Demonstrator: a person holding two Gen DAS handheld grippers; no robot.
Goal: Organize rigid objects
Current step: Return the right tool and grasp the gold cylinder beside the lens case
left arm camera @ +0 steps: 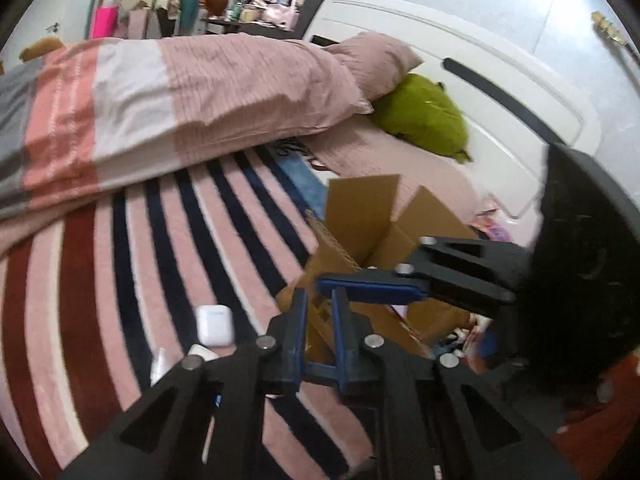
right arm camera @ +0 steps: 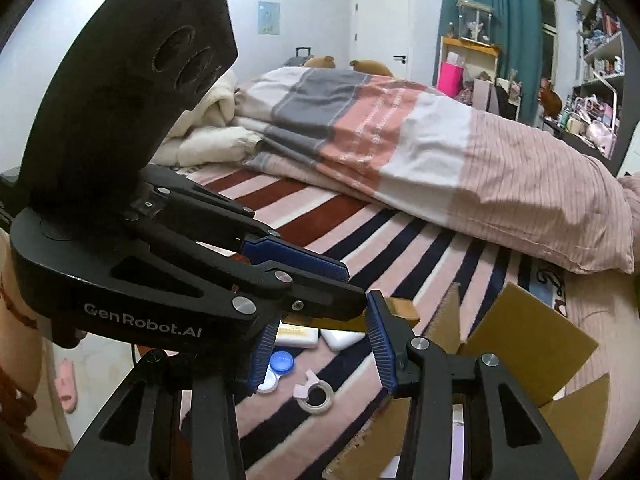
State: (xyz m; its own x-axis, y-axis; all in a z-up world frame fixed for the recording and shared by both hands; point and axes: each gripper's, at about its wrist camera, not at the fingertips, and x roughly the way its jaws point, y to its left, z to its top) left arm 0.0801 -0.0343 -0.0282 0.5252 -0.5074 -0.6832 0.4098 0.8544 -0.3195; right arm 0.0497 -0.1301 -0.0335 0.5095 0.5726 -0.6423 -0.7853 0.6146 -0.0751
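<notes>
An open cardboard box (left arm camera: 360,232) stands on the striped bedspread; it also shows in the right wrist view (right arm camera: 532,344). My left gripper (left arm camera: 320,300) hovers at the box's near edge, fingers a narrow gap apart with nothing between them. My right gripper (right arm camera: 320,340) is open and empty above the blanket beside the box; it shows in the left wrist view (left arm camera: 372,290) over the box. A white earbud case (left arm camera: 214,325) lies left of the left gripper. Below the right gripper lie a tape roll (right arm camera: 318,396), a blue-and-white contact lens case (right arm camera: 276,368), a yellow-labelled white box (right arm camera: 298,336) and a white case (right arm camera: 342,338).
A folded pink, white and grey duvet (left arm camera: 180,96) lies across the bed behind the objects. A pink pillow (left arm camera: 372,60) and a green plush (left arm camera: 424,112) rest against the white headboard (left arm camera: 500,92). Shelves and a desk stand beyond the bed.
</notes>
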